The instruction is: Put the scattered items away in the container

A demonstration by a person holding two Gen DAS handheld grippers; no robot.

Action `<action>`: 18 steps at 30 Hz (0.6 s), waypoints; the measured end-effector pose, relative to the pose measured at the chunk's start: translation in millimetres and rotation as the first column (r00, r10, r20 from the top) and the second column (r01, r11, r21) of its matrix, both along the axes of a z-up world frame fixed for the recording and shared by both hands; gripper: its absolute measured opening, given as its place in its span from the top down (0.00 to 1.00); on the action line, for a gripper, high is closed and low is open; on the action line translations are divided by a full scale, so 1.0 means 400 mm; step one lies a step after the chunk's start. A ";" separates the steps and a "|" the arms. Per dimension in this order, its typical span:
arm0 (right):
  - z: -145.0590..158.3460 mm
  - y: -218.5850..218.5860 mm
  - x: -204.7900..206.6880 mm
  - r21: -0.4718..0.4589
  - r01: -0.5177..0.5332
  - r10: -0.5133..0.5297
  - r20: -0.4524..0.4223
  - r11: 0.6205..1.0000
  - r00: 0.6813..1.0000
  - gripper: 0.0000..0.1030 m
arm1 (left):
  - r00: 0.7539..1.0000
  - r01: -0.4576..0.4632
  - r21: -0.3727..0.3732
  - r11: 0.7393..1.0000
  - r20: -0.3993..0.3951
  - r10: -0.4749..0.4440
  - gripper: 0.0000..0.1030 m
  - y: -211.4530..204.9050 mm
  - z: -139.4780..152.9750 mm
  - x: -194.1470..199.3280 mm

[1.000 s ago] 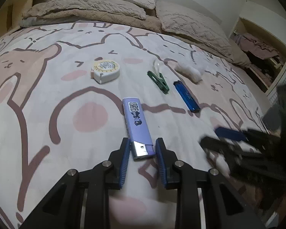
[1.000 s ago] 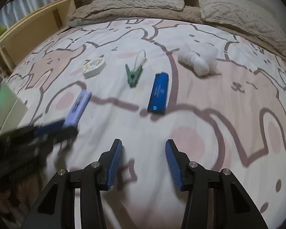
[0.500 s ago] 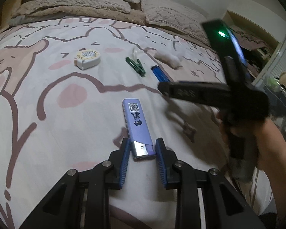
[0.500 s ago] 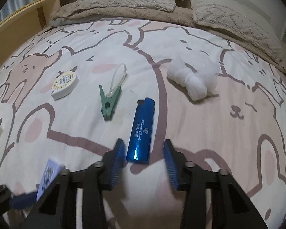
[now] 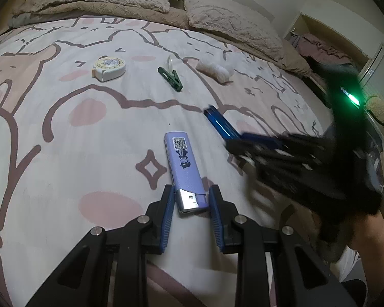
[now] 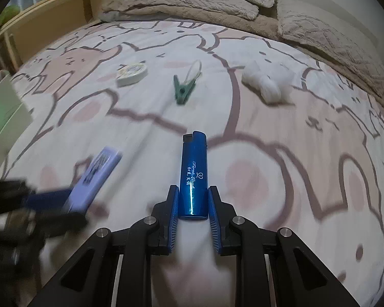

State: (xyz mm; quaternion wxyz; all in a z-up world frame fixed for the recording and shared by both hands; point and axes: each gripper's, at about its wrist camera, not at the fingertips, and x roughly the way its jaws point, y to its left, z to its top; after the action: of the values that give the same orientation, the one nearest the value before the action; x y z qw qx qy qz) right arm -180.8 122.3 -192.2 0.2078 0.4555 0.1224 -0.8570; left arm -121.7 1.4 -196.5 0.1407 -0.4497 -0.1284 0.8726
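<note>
While both lie on the bedsheet: left wrist view – left gripper narrow, clamped on purple lighter metal end | right wrist view – right gripper clamped on blue lighter base; container unseen.

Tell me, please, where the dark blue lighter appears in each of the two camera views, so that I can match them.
Left wrist view: the dark blue lighter lies right of centre, its near end under the blurred right gripper.
Right wrist view: the lighter is at bottom centre, between the gripper's pads.
Shared landmark: the green clip.
</note>
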 end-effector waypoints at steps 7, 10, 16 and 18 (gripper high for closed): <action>0.012 0.043 0.115 -0.025 -0.029 0.030 0.034 0.999 0.999 0.77 | 1.000 0.006 -0.017 1.000 0.001 -0.006 0.73 0.008 0.001 0.025; 0.010 0.057 0.159 -0.033 -0.043 0.045 0.054 0.999 0.998 0.77 | 1.000 0.012 -0.032 0.999 0.005 -0.012 0.73 0.017 0.003 0.039; 0.006 0.076 0.217 -0.044 -0.042 0.045 0.058 0.998 0.997 0.77 | 1.000 0.015 -0.025 1.000 0.012 -0.014 0.73 0.023 0.001 0.076; 0.005 0.076 0.233 -0.036 -0.049 0.051 0.048 0.998 0.998 0.77 | 1.000 0.021 -0.024 0.999 0.014 -0.021 0.73 0.028 0.001 0.093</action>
State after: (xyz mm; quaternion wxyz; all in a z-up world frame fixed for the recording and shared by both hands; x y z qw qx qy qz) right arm -87.6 152.8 -190.2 0.2399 0.4694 0.1137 -0.8421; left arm -84.5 12.5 -196.1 0.1435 -0.4588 -0.1139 0.8694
